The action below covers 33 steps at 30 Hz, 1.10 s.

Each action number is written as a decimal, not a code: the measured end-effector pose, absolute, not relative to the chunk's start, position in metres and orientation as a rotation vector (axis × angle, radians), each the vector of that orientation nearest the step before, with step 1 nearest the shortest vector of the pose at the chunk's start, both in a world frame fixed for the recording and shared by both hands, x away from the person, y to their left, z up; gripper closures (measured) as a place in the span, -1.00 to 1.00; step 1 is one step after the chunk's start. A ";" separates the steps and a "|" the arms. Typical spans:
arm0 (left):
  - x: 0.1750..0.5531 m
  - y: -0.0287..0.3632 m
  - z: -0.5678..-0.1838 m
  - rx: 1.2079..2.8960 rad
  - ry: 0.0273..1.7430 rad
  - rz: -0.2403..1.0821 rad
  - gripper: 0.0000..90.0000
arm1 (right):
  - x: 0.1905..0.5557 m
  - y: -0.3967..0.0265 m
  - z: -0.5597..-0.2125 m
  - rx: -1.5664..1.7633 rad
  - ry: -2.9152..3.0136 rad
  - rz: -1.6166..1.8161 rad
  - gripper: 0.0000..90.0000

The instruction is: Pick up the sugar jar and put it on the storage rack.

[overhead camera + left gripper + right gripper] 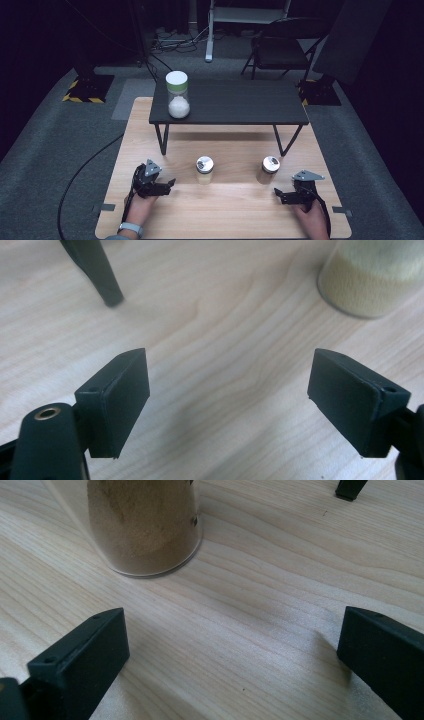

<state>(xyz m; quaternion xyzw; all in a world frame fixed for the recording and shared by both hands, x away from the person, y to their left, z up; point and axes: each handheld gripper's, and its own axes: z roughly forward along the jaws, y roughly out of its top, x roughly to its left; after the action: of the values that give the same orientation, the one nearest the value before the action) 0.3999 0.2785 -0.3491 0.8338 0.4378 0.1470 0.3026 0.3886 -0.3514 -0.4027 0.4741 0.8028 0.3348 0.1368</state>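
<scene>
Two small glass shakers with metal tops stand on the wooden board: a pale-filled shaker [204, 170] [372, 277] and a brown-filled shaker [269, 170] [145, 525]. My left gripper [172, 184] [230, 402] rests low at the board's front left, jaws open with only bare wood between them; the pale shaker lies ahead to its right. My right gripper [276, 193] [232, 662] sits at the front right, jaws wide open and empty, the brown shaker ahead to its left.
A low black table [230, 102] stands at the back of the board, with a tall white-lidded jar [177, 94] holding white powder on its left end. Its legs [95, 272] reach the board. A folding chair [280, 47] stands behind.
</scene>
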 end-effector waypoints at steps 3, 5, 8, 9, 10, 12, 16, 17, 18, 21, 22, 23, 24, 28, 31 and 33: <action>0.404 0.271 -0.352 2.264 1.161 0.356 -0.63 | 0.389 -0.351 -0.403 1.373 2.323 0.969 -1.00; 0.406 0.269 -0.353 2.269 1.172 0.345 -0.63 | 0.389 -0.351 -0.403 1.372 2.323 0.969 -1.00; 0.407 0.270 -0.354 2.259 1.204 0.330 -0.65 | 0.389 -0.351 -0.403 1.372 2.323 0.969 -1.00; 0.408 0.271 -0.355 2.257 1.214 0.320 -0.67 | 0.389 -0.351 -0.403 1.372 2.323 0.969 -1.00; 0.407 0.272 -0.356 2.247 1.222 0.325 -0.68 | 0.389 -0.351 -0.403 1.372 2.323 0.969 -1.00; 0.406 0.275 -0.356 2.229 1.239 0.321 -0.69 | 0.389 -0.351 -0.403 1.372 2.324 0.969 -1.00; 0.397 0.279 -0.366 2.204 1.222 0.396 -0.75 | 0.389 -0.351 -0.403 1.372 2.323 0.969 -1.00; 0.398 0.279 -0.366 2.210 1.227 0.399 -0.79 | 0.389 -0.351 -0.403 1.372 2.323 0.969 -1.00; 0.399 0.278 -0.366 2.217 1.225 0.398 -0.86 | 0.389 -0.351 -0.403 1.372 2.323 0.969 -1.00; 0.397 0.274 -0.365 2.229 1.217 0.388 -0.94 | 0.389 -0.351 -0.403 1.372 2.323 0.969 -1.00; 0.397 0.274 -0.365 2.236 1.213 0.384 -0.95 | 0.389 -0.351 -0.403 1.372 2.324 0.969 -1.00; 0.396 0.275 -0.365 2.234 1.207 0.383 -0.95 | 0.389 -0.351 -0.403 1.372 2.324 0.969 -1.00; 0.396 0.275 -0.365 2.234 1.207 0.383 -0.95 | 0.389 -0.351 -0.403 1.372 2.324 0.969 -1.00; 0.396 0.275 -0.365 2.235 1.207 0.379 -0.95 | 0.389 -0.351 -0.403 1.371 2.325 0.969 -1.00; 0.396 0.275 -0.365 2.238 1.204 0.379 -0.95 | 0.389 -0.351 -0.403 1.371 2.325 0.968 -1.00; 0.396 0.275 -0.365 2.237 1.205 0.379 -0.95 | 0.389 -0.351 -0.403 1.371 2.325 0.969 -1.00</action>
<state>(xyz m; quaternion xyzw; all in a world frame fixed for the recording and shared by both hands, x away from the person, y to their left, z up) 0.3958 0.2754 -0.3645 0.8353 0.4500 0.1417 0.2823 0.3890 -0.3514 -0.4027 0.4737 0.8031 0.3346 0.1365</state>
